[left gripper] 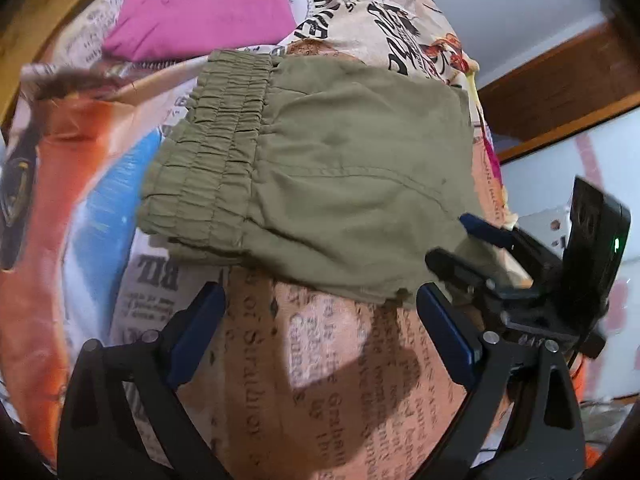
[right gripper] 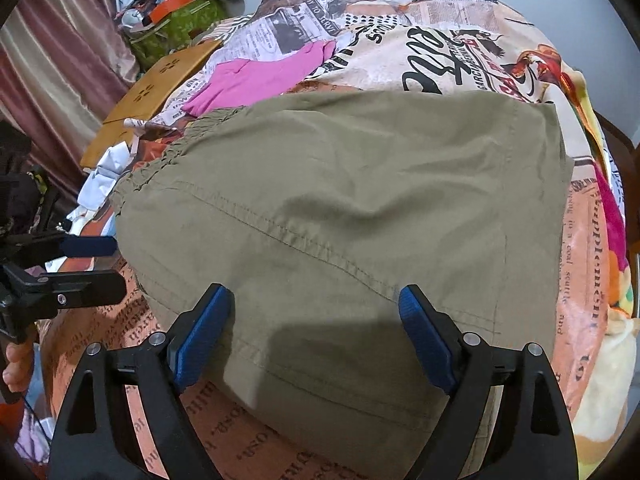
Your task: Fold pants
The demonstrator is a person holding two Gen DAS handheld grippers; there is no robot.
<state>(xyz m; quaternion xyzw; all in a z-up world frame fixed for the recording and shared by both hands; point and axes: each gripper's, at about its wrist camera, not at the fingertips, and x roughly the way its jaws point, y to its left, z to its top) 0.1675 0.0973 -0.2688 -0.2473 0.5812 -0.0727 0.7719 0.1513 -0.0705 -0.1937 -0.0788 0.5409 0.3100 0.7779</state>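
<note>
Pants [left gripper: 320, 168]: olive, folded into a compact block, gathered elastic waistband [left gripper: 212, 148] at one end, stitched seam across the top layer; lying flat on a newspaper-print bedspread [left gripper: 280, 360]; pink garment [left gripper: 200, 24] beyond the waistband, apart from the pants; wooden board [right gripper: 152, 84] and a heap of clutter at the bed's far side; nothing covers the pants. Left gripper [left gripper: 320, 312]: jaws spread, empty, over bare bedspread just short of the pants' near edge. Right gripper [right gripper: 316, 312]: jaws spread, above the pants, gripping nothing.
</note>
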